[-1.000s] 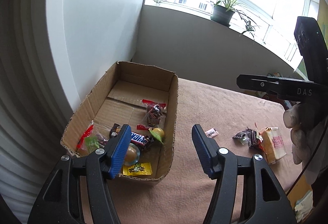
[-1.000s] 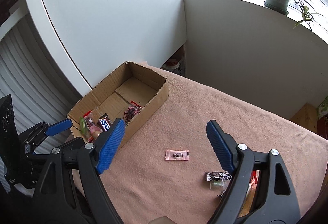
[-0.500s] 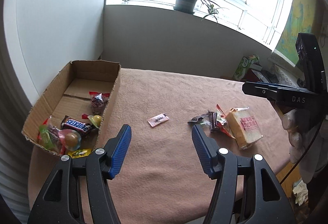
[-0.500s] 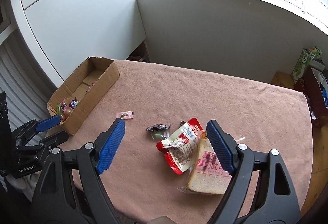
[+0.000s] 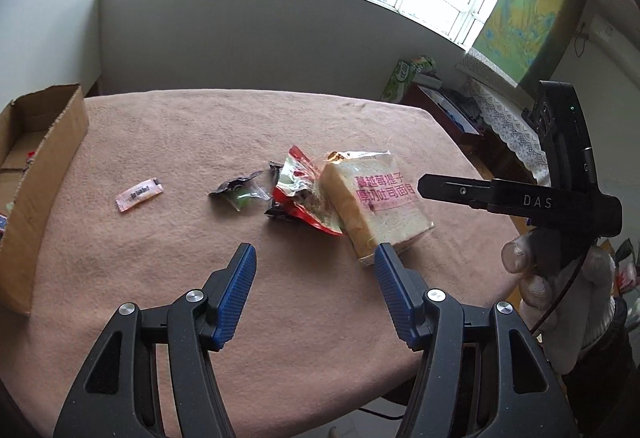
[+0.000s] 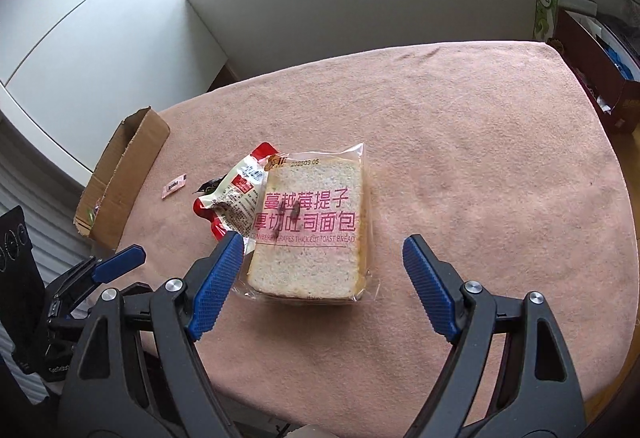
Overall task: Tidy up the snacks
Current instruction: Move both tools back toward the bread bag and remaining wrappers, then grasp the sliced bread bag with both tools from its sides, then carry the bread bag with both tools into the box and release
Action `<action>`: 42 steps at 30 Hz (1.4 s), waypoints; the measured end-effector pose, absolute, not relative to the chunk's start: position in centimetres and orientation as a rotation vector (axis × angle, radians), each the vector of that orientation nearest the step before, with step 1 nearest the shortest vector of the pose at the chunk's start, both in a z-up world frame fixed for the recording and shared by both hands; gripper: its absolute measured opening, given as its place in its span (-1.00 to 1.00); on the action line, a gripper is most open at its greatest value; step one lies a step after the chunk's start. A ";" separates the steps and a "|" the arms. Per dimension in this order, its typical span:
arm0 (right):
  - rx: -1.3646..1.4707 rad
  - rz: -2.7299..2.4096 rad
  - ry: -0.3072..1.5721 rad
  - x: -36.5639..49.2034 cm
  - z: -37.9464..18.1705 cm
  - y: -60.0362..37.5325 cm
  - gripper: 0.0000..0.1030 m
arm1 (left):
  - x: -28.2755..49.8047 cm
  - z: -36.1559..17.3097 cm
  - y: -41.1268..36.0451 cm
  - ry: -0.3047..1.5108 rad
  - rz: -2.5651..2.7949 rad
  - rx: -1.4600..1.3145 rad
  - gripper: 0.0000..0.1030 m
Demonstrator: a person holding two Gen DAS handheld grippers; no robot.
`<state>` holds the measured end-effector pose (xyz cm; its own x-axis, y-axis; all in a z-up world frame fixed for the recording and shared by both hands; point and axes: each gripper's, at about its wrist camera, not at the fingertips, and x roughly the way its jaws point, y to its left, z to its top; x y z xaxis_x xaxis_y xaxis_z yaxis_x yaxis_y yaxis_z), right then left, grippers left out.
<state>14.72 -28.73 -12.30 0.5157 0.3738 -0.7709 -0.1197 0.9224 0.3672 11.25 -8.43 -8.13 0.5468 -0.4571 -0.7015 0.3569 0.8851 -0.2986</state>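
Here the right gripper (image 6: pixel 323 270), fingers (image 6: pixel 216 278) apart, hangs over the bread pack (image 6: pixel 310 234), seemingly untouched.

Both wrist views look steeply down at the table (image 5: pixel 168 141), sharing the bread packet (image 6: pixel 308 234), the right nearer.

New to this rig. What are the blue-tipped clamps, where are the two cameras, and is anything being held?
There is no robot here: a person holds one pair of hand tongs in each hand, with a fisheye camera on each looking along the fingers. The left view shows the left tongs and, at its right edge, the hand carrying the other pair. The right view shows the right tongs open above the bagged toast bread. Both pairs are open and hold nothing. On the pink tablecloth also lie a red snack packet, a dark candy wrapper and a pink sachet. The cardboard box sits at the left.
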 end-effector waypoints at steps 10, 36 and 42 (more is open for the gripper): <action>0.362 0.377 1.036 16.6 -14.2 -29.4 0.58 | 13.5 -9.9 -13.2 0.924 -0.615 -0.132 0.19; 0.338 0.397 1.053 15.9 -13.7 -28.3 -0.20 | 14.9 -11.1 -15.4 0.956 -0.665 -0.075 -0.11; 0.295 0.416 1.008 15.1 -10.7 -26.8 -0.20 | 14.0 -9.1 -14.3 0.899 -0.668 -0.073 -0.11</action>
<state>15.15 -26.77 -10.75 0.4661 0.4663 -0.7518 -0.1991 0.8833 0.4244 14.00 -14.26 -9.07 0.4353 -0.5660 -0.7001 0.5071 0.7967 -0.3288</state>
